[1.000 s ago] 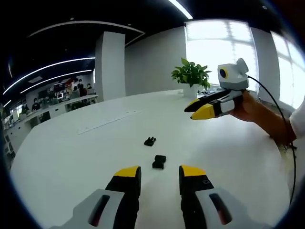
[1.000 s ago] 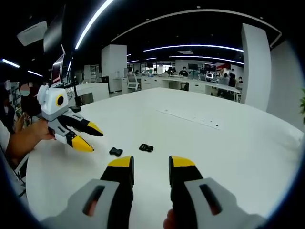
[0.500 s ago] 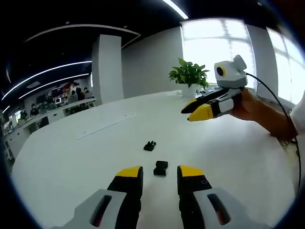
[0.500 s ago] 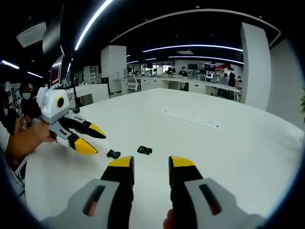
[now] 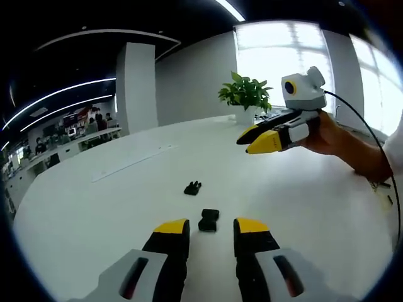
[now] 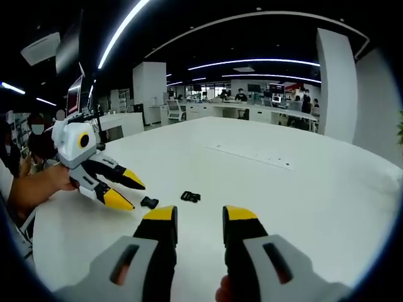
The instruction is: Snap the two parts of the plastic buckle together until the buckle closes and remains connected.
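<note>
Tongs held parted and empty above the white table.
Left tongs are hovered just short of the socket half; right tongs are poised near the pronged half. Each half, lying apart, is best gripped squarely by its body so the prongs are left free.
</note>
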{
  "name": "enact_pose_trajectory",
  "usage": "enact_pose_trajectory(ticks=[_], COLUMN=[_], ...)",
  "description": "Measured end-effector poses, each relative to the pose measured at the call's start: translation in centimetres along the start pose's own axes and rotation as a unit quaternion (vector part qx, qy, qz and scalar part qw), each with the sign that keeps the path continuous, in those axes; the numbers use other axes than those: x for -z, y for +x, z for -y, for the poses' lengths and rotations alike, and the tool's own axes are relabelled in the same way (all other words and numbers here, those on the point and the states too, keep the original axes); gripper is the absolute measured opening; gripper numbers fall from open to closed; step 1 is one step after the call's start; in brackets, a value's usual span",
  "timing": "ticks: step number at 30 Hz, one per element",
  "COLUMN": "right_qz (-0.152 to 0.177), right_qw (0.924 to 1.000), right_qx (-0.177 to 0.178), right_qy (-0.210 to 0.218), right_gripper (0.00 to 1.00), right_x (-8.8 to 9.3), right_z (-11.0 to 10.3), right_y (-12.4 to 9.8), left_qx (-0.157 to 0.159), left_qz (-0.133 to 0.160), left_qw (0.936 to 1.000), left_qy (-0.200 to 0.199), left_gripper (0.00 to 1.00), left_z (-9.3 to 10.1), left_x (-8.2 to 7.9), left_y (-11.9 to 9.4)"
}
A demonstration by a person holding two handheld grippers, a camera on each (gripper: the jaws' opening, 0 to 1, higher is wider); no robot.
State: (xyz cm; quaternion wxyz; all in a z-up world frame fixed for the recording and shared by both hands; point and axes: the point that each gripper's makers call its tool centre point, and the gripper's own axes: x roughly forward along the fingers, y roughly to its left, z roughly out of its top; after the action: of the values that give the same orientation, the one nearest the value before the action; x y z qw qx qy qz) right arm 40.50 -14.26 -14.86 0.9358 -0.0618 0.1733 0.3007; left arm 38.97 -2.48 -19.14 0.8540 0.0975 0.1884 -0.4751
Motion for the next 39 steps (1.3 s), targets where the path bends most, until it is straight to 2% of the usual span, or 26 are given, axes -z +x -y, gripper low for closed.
enact_pose_trajectory(ticks=[22,39], right_qz=[-0.003,-0.015], right_qw=[1.0,0.9998], right_qx=[-0.002,-0.007], right_qy=[-0.005,-0.006], right_gripper=[0.28,0.28], right_x=[0.2,0.7], right_z=[0.1,-0.3], right_y=[0.1,0.4], left_qx=[0.013,0.021], left_qz=[-0.017,-0.017], left_qw=[0.9998,0.9996], left_qy=[-0.003,-0.011], left_gripper=[0.24,0.17], left_z=[0.0,0.3], left_x=[0.8,0.9], left_y=[1.1,1.3])
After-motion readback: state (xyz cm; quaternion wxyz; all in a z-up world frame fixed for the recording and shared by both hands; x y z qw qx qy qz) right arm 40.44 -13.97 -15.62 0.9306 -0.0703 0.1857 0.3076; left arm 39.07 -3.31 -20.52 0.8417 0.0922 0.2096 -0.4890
